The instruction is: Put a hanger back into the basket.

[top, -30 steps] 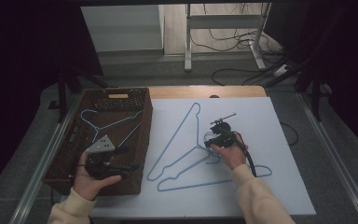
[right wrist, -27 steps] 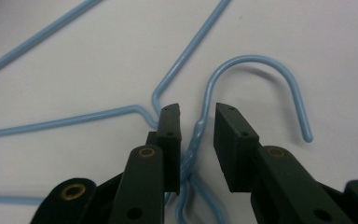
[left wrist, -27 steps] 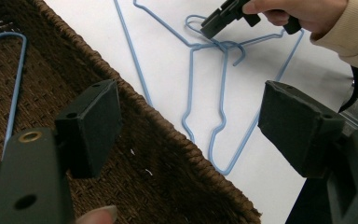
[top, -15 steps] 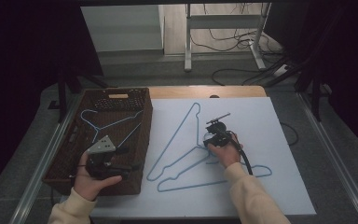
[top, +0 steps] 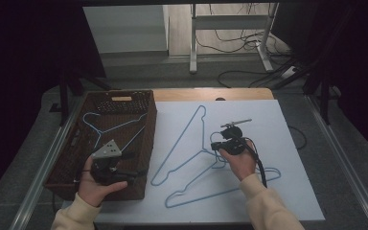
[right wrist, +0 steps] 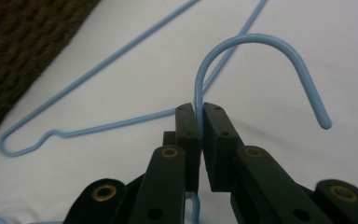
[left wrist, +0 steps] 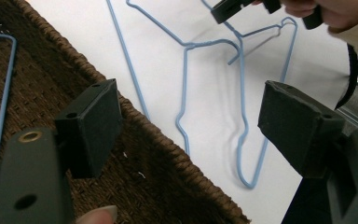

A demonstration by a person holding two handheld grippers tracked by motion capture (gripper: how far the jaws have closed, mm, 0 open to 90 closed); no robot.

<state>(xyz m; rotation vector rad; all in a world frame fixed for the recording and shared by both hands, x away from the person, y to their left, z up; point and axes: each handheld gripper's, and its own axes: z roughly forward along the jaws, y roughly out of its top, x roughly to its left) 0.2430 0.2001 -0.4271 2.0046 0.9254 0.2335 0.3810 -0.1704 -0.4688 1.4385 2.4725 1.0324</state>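
Our right gripper [right wrist: 199, 112] has just been closing, and its black pads now pinch the neck of a blue hanger [right wrist: 256, 51] right below the hook. We hold it there because the thin wire lies flat on the bench [top: 287, 143], and the neck is the one spot where it can be lifted without the triangle swinging loose. The hook curves up and away from the jaws, its free end hanging to their right. A second hanger [top: 187, 143] lies partly under the first, its long side running off to the gripper's left toward the basket [top: 146, 143].

Our left gripper [left wrist: 191, 121] stands wide with nothing between its pads, waiting over the basket's near edge, probably to steady the hanger as it arrives. Below it a third hanger [top: 110, 127] already rests inside.

The hangers are smooth, coated wire, slippery for foam pads. The basket is dark woven wicker, coarse and ridged; the bench top is plain matte white.
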